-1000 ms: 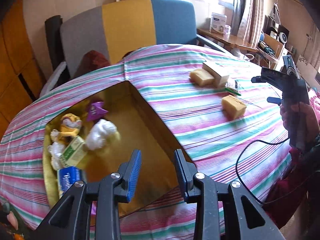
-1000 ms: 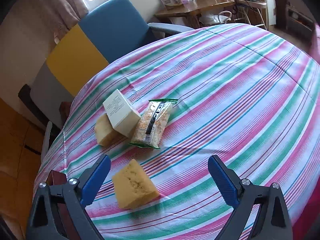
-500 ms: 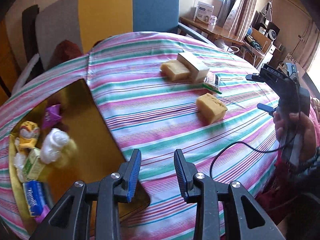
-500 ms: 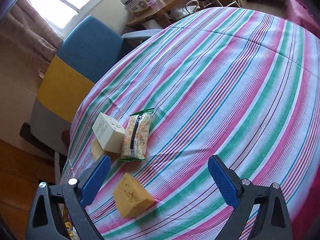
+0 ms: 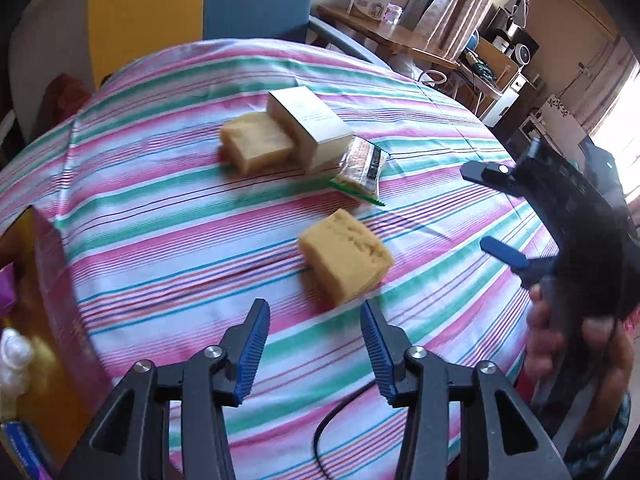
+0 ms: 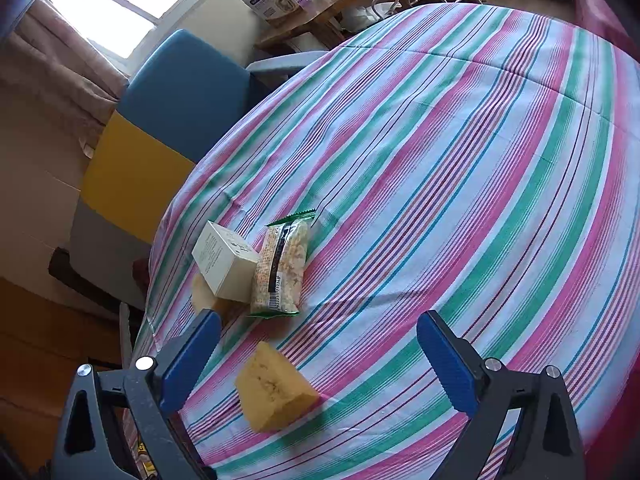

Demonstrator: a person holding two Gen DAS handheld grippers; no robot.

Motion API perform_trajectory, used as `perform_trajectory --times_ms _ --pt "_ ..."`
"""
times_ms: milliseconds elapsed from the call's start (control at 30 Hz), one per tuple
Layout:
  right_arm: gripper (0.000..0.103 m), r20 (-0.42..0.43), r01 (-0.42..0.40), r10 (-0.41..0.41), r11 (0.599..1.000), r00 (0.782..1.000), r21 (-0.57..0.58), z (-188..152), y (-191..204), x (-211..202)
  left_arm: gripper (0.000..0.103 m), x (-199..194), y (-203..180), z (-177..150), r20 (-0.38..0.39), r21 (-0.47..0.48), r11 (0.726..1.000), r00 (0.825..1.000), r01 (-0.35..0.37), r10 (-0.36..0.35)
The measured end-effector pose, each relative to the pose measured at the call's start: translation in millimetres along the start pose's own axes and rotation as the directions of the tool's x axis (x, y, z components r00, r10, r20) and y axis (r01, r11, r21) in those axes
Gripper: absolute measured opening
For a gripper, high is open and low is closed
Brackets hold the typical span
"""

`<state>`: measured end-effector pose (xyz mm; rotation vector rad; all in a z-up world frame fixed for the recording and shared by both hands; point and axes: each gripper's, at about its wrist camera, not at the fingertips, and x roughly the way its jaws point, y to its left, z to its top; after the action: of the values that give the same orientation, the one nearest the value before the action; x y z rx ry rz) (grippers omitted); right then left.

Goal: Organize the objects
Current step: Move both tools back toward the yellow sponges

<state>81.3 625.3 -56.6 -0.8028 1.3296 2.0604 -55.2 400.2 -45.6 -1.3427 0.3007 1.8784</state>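
jaws of the left gripper (image 5: 314, 346) are opening, blue ribbed pads apart, nothing between them; they hang over the striped cloth just short of the near sponge. jaws of the right gripper (image 6: 318, 364) are spread wide and grasp nothing, though in the right wrist view the same sponge sits low between the two blue pads without touching either.

going left to right in the left wrist view: at the far left edge an open cardboard box (image 5: 48, 280) shows its brown wall, with a white plush figure (image 5: 14, 356) and a scrap of purple inside, partly cut off. next comes the round worktop under a pink, green and white striped tablecloth (image 5: 180, 208). on it, toward the far side, a tan rectangular sponge block (image 5: 256, 142) lies flat, touching a cream rectangular carton (image 5: 310, 128) that leans across its right end. just right of the carton lies a clear snack packet with green sealed edges (image 5: 362, 166), pale grains showing through and a dark label band along it. nearer the camera, apart from that cluster, sits a second yellow-tan sponge block (image 5: 346, 256), porous, pitted on top, corners squared, turned at an angle to the stripes.

at the right a hand (image 5: 576, 356) grips the black handle of the right gripper above the cloth edge. behind the worktop stands a chair with grey, yellow and blue panels (image 5: 160, 4).
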Motion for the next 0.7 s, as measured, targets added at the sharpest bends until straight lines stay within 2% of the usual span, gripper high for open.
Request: perform_trajectory --times_ms 233,333,400,433,533,633,667,700 --pt "0.1 -0.028 -0.015 0.015 1.0 1.0 0.006 1.3 -1.4 5.1 0.062 44.3 -7.6 32.3 -0.057 -0.12 0.991 0.997 0.051 -0.058" --pt "0.1 -0.036 -0.021 0.021 1.0 0.999 0.006 0.9 -1.1 6.9 0.065 58.9 -13.9 41.5 -0.064 -0.136 0.99 0.997 0.036 -0.045" --pt "0.1 -0.033 -0.022 0.022 1.0 0.999 0.009 1.2 -1.4 6.9 0.075 67.9 -19.7 46.7 -0.062 -0.122 0.993 0.998 0.009 -0.017" --pt "0.1 -0.03 -0.022 0.023 1.0 0.999 0.013 1.6 -2.0 6.7 0.075 72.6 -22.5 48.5 -0.057 -0.104 0.994 0.998 -0.019 0.013" --pt "0.1 -0.023 -0.017 0.018 0.999 1.0 0.027 3.2 -5.7 6.0 0.074 82.9 -23.7 46.4 -0.062 -0.058 0.994 0.994 -0.094 0.09" --pt "0.1 -0.021 -0.013 0.014 0.999 1.0 0.033 4.5 -7.1 6.3 0.063 88.9 -9.7 33.0 -0.092 -0.078 0.995 0.994 -0.067 0.059" --pt "0.1 -0.019 -0.01 0.011 1.0 1.0 0.027 4.4 -6.4 6.3 0.057 86.2 -6.4 28.6 -0.074 -0.079 0.996 0.996 -0.051 0.046" --pt "0.1 -0.017 -0.008 0.009 1.0 1.0 0.019 4.1 -5.3 5.8 0.057 81.4 -4.7 24.1 -0.057 -0.064 0.996 0.996 -0.067 0.063"
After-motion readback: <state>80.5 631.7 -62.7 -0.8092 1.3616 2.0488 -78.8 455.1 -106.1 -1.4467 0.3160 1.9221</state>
